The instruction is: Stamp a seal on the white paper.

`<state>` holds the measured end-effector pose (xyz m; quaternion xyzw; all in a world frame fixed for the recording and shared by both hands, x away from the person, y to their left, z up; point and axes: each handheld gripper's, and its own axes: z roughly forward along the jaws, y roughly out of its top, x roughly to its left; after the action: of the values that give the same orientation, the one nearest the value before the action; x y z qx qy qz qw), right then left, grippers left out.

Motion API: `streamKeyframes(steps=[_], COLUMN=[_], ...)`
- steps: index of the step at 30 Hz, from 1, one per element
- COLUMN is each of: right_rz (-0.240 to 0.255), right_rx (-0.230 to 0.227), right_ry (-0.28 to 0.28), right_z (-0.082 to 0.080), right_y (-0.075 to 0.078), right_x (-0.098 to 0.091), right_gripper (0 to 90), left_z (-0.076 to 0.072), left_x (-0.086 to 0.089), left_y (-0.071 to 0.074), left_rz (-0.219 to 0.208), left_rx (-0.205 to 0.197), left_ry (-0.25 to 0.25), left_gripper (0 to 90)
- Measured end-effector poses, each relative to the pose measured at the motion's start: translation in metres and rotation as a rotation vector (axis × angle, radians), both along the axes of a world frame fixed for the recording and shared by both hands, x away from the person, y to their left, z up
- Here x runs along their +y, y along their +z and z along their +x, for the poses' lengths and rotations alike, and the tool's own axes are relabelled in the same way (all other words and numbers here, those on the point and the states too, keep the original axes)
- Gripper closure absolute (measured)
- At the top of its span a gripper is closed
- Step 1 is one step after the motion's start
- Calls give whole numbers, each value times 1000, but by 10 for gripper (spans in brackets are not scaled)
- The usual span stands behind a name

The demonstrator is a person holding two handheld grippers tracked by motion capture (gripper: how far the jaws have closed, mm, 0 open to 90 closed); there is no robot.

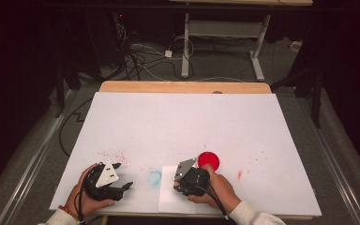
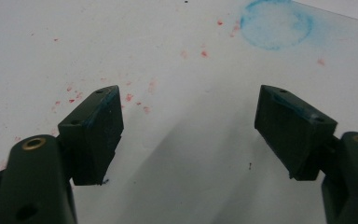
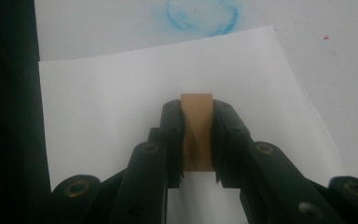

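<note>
My right gripper (image 3: 196,122) is shut on a small tan block (image 3: 196,107), held just above a white sheet of paper (image 3: 121,102). In the high view that gripper (image 1: 178,182) sits at the near middle of the table over the sheet (image 1: 171,196), pointing left toward a blue ring-shaped smudge (image 1: 154,177). My left gripper (image 1: 124,176) rests at the near left, open, with nothing between its fingers. Its own view shows the jaws (image 2: 189,109) wide apart above the white table cover, with the blue ring (image 2: 276,23) ahead on the right.
A round red dish (image 1: 209,160) lies just behind the right hand. Red specks (image 1: 110,153) and a red mark (image 1: 239,174) stain the white table cover (image 1: 183,122). A wooden table edge (image 1: 183,86) runs along the far side; cables lie on the floor beyond.
</note>
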<state>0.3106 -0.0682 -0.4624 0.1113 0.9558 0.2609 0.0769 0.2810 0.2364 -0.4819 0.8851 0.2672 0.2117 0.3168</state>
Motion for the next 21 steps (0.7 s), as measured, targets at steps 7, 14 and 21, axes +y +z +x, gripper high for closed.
streamKeyframes(steps=[7,14,21], right_rz=[1,7,12], right_rx=[5,4,24], right_ry=[-4,-5,10], right_z=[0,0,3], right_y=[0,-1,2], right_x=[0,-1,-1], right_gripper=[762,762,761], left_z=[0,0,1], left_x=[0,-1,2], left_y=[0,0,0], left_rz=[2,2,-9], left_rx=[1,1,-2], left_ry=[0,0,8], left_gripper=[228,228,226])
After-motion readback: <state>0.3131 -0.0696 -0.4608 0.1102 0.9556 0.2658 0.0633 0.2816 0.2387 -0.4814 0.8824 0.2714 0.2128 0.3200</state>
